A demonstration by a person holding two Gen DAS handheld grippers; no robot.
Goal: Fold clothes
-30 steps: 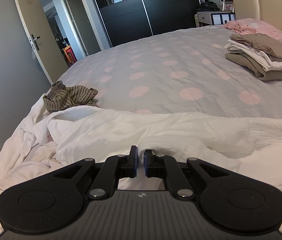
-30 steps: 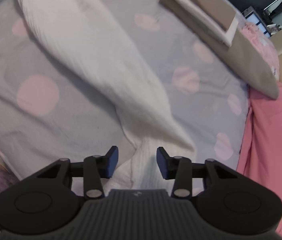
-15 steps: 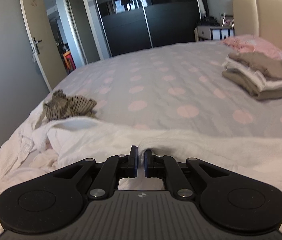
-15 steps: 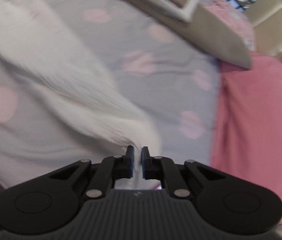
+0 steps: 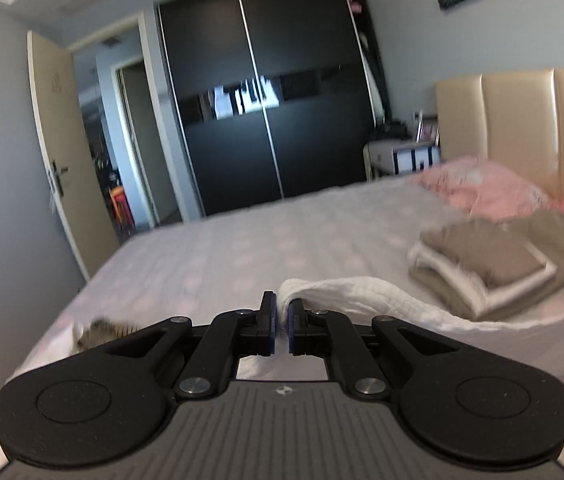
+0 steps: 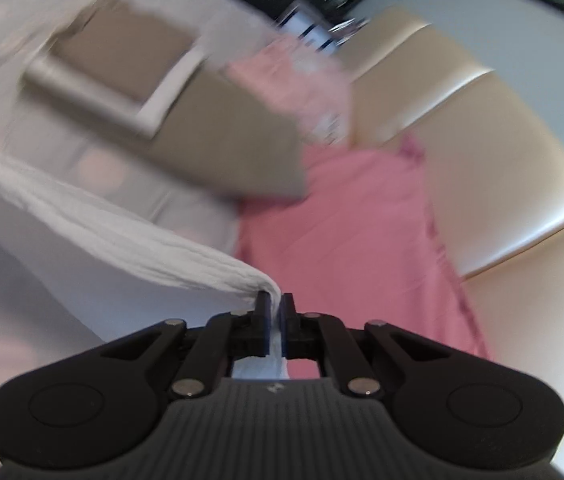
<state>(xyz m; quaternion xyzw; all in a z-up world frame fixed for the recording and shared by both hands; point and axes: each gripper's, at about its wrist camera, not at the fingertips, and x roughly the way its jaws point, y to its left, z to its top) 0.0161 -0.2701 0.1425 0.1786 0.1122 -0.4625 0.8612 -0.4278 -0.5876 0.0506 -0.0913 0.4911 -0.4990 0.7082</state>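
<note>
A white crinkled garment (image 5: 366,296) hangs stretched above the bed between both grippers. My left gripper (image 5: 281,320) is shut on one edge of it, and the cloth runs off to the right. My right gripper (image 6: 276,312) is shut on the white garment (image 6: 122,240) at another edge, with the cloth spreading away to the left. A stack of folded beige and white clothes (image 5: 494,264) lies on the bed near the pillows; the same folded stack (image 6: 130,68) is blurred in the right wrist view.
The grey bedspread with pink dots (image 5: 266,252) spreads ahead. A striped brown garment (image 5: 102,330) lies crumpled at the bed's left edge. Pink pillows (image 5: 486,188) and a pink sheet (image 6: 342,240) sit by the cream headboard (image 6: 502,180). A dark wardrobe (image 5: 266,120) and an open door (image 5: 62,152) stand beyond.
Both grippers have risen, lifting the white garment off the bed. The right gripper closed on the cloth and swung toward the headboard. The left view tilted up to show the room.
</note>
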